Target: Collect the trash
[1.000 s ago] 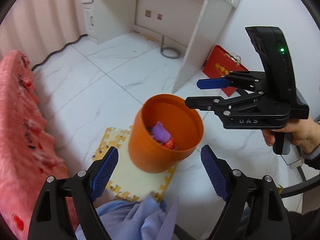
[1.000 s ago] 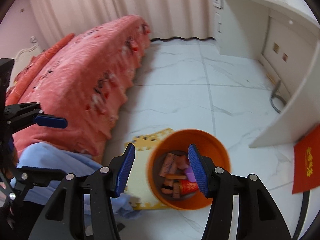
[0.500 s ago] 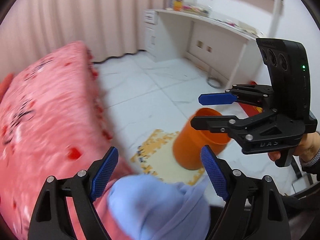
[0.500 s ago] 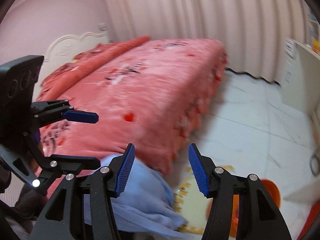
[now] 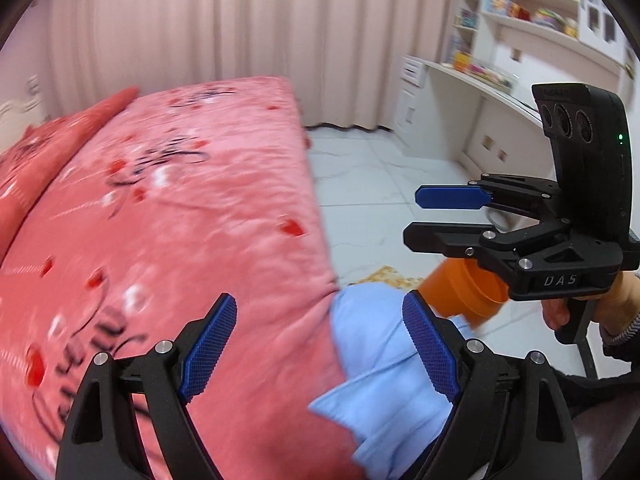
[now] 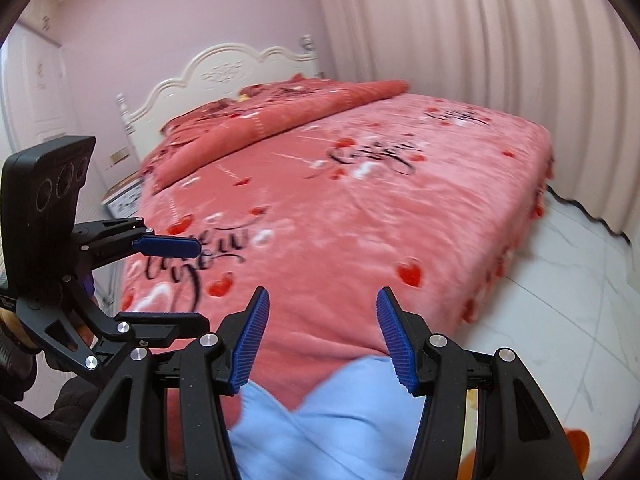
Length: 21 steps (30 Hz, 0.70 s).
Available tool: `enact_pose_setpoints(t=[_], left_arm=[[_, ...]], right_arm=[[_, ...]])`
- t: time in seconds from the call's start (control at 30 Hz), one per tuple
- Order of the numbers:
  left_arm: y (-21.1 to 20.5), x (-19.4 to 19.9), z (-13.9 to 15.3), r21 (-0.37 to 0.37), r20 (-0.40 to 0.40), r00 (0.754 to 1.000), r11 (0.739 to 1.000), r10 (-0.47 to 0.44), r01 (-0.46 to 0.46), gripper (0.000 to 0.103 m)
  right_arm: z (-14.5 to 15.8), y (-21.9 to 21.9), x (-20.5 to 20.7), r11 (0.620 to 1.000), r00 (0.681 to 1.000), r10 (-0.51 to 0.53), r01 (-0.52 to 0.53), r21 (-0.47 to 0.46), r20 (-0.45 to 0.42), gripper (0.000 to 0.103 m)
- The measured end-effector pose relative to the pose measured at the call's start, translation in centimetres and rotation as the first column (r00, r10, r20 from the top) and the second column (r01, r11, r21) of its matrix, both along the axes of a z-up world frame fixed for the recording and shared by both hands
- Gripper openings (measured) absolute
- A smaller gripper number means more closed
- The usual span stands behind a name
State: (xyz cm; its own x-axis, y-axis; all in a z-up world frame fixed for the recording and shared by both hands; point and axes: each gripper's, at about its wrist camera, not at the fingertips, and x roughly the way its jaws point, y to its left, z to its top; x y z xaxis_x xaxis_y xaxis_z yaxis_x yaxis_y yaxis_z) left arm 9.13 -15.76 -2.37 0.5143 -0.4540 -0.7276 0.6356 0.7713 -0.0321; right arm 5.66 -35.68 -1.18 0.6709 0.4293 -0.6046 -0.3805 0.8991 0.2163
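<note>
An orange bin (image 5: 472,292) stands on the floor beyond the bed's corner, partly hidden by my right gripper in the left wrist view; a sliver of it shows in the right wrist view (image 6: 576,444). Its contents are hidden. My left gripper (image 5: 320,344) is open and empty over the pink bedspread (image 5: 180,220); it also shows at the left of the right wrist view (image 6: 168,280). My right gripper (image 6: 320,336) is open and empty above the bed's near edge, and shows at the right of the left wrist view (image 5: 436,216).
A light blue garment (image 5: 384,372) lies on the bed's near corner, also in the right wrist view (image 6: 340,420). A white headboard (image 6: 224,68), pink curtains (image 5: 240,40), a white desk with shelves (image 5: 500,92) and a white marble floor (image 6: 568,280) surround the bed.
Both grippers have swung up and left, away from the orange bin and toward the bed. The bin has slid from centre view to the edges. Both jaws stay open.
</note>
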Motion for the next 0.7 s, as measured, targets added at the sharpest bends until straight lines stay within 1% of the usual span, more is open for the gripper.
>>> enact_pose_setpoints(t=[0.13, 0.2, 0.23, 0.3, 0.33, 0.37, 0.43, 0.53, 0.6, 0.63, 0.67, 0.7], left_arm=[[3.9, -0.8, 0.3, -0.025, 0.003, 0.994, 0.993, 0.112, -0.112, 0.085], [6.0, -1.2, 0.5, -0.033, 0.013, 0.984, 0.984, 0.178, -0.177, 0.086], [6.7, -1.4, 0.6, -0.039, 0.016, 0.979, 0.979, 0.202, -0.202, 0.088], [8.3, -1.9, 0.8, -0.051, 0.025, 0.964, 0.964, 0.264, -0.262, 0.09], [9.0, -2.2, 0.9, -0.054, 0.026, 0.957, 0.957, 0.288, -0.286, 0.093], [9.7, -2.4, 1.0, -0.057, 0.035, 0.949, 0.948, 0.314, -0.312, 0.093], [10.9, -3.0, 1.2, -0.074, 0.048, 0.93, 0.93, 0.364, -0.361, 0.095], [12.3, -3.8, 1.3, -0.1, 0.045, 0.905, 0.903, 0.423, -0.417, 0.096], [12.6, -4.2, 1.2, -0.094, 0.041, 0.89, 0.889, 0.453, -0.448, 0.096], [12.8, -4.3, 1.1, -0.088, 0.047, 0.883, 0.882, 0.468, -0.463, 0.096], [12.9, -4.6, 1.1, -0.084, 0.055, 0.869, 0.87, 0.492, -0.487, 0.096], [13.2, -4.8, 1.0, -0.079, 0.057, 0.849, 0.85, 0.525, -0.52, 0.097]], right_arm=[[0.6, 3.8, -0.2, 0.998, 0.998, 0.058, -0.058, -0.012, 0.025, 0.057], [0.9, 5.1, -0.4, 0.998, 0.997, 0.07, -0.07, -0.011, 0.036, 0.062], [1.1, 5.8, -0.6, 0.998, 0.997, 0.069, -0.069, -0.007, 0.046, 0.068], [1.5, 6.8, -0.8, 0.998, 0.996, 0.062, -0.062, -0.007, 0.065, 0.071], [1.6, 7.5, -0.9, 0.998, 0.995, 0.055, -0.054, -0.016, 0.079, 0.074], [1.7, 7.8, -1.1, 0.999, 0.995, 0.049, -0.047, -0.023, 0.091, 0.08], [2.0, 8.7, -1.7, 0.999, 0.992, 0.024, -0.021, -0.026, 0.121, 0.084], [2.4, 9.4, -2.3, 0.999, 0.989, -0.014, 0.018, -0.029, 0.148, 0.09], [2.7, 9.6, -2.8, 0.998, 0.984, -0.053, 0.059, -0.029, 0.173, 0.097], [3.0, 9.7, -3.3, 0.995, 0.977, -0.091, 0.099, -0.03, 0.194, 0.099], [3.1, 9.8, -3.6, 0.991, 0.971, -0.12, 0.13, -0.031, 0.208, 0.099], [3.3, 9.9, -4.0, 0.987, 0.964, -0.15, 0.16, -0.029, 0.22, 0.099]])
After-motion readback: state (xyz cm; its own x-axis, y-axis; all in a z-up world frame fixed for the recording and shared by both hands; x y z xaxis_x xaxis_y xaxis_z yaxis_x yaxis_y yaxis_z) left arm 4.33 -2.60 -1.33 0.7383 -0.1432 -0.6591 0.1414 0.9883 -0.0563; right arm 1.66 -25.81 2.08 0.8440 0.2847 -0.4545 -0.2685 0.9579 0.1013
